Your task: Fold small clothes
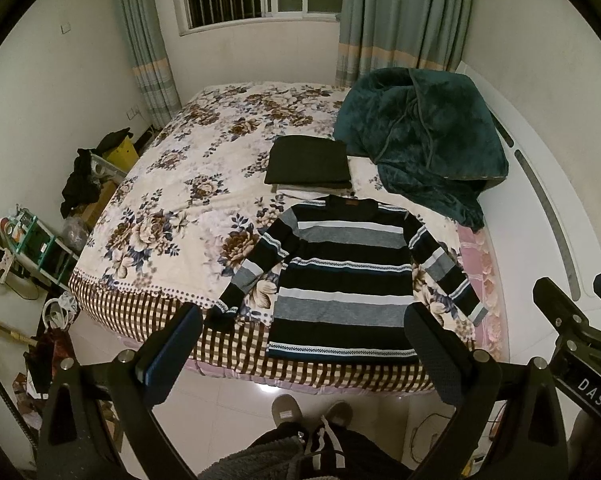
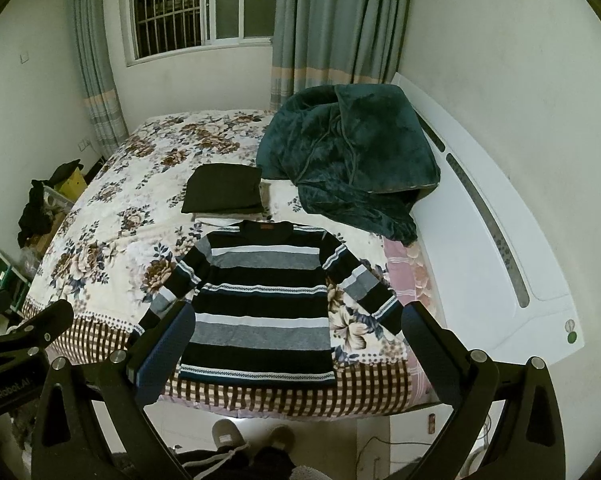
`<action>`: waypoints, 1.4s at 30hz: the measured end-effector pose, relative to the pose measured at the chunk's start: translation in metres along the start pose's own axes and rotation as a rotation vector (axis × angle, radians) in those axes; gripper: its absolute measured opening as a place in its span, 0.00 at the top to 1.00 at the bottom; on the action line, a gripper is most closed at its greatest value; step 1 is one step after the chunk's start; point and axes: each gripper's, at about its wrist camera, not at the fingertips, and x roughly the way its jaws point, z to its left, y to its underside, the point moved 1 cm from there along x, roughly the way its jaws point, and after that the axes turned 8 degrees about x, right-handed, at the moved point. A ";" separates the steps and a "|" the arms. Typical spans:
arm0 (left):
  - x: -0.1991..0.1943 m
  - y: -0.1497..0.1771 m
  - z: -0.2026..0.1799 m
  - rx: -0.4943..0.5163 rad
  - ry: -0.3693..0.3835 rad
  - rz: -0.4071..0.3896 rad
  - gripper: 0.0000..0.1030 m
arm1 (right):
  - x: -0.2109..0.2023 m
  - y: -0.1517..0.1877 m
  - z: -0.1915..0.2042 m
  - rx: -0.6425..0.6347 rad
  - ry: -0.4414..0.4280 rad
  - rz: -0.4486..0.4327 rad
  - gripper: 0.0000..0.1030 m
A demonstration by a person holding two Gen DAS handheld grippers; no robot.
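Striped sweater [image 1: 342,276] lies flat, sleeves out, near bed [image 1: 172,184] edge, w/ folded stack [image 1: 308,164] at its 12 o'clock. Left tool [image 1: 304,356] & right tool [image 2: 296,352] both wide, empty, above the hem. Folding not begun imo; next needs a sleeve pinched & brought across.

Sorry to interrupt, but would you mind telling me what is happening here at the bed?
A person stands at the foot of the bed with tongs in each hand, about to fold clothes. A striped sweater lies spread flat, sleeves out, near the edge. Both the left tongs and right tongs are open, holding nothing. Behind the sweater sits a folded dark garment on a small stack.
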 end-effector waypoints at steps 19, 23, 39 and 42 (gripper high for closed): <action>-0.004 0.000 0.003 -0.002 0.001 -0.010 0.00 | -0.003 0.003 0.003 0.000 -0.002 -0.006 0.00; -0.005 0.001 0.004 -0.002 0.002 -0.010 0.00 | -0.003 0.004 0.002 0.001 -0.002 -0.006 0.00; 0.084 -0.042 -0.002 0.067 -0.082 -0.019 0.00 | 0.067 -0.005 -0.027 0.202 0.102 0.082 0.00; 0.140 -0.048 -0.005 0.092 -0.078 0.023 0.00 | 0.110 0.001 -0.061 0.308 0.169 0.119 0.00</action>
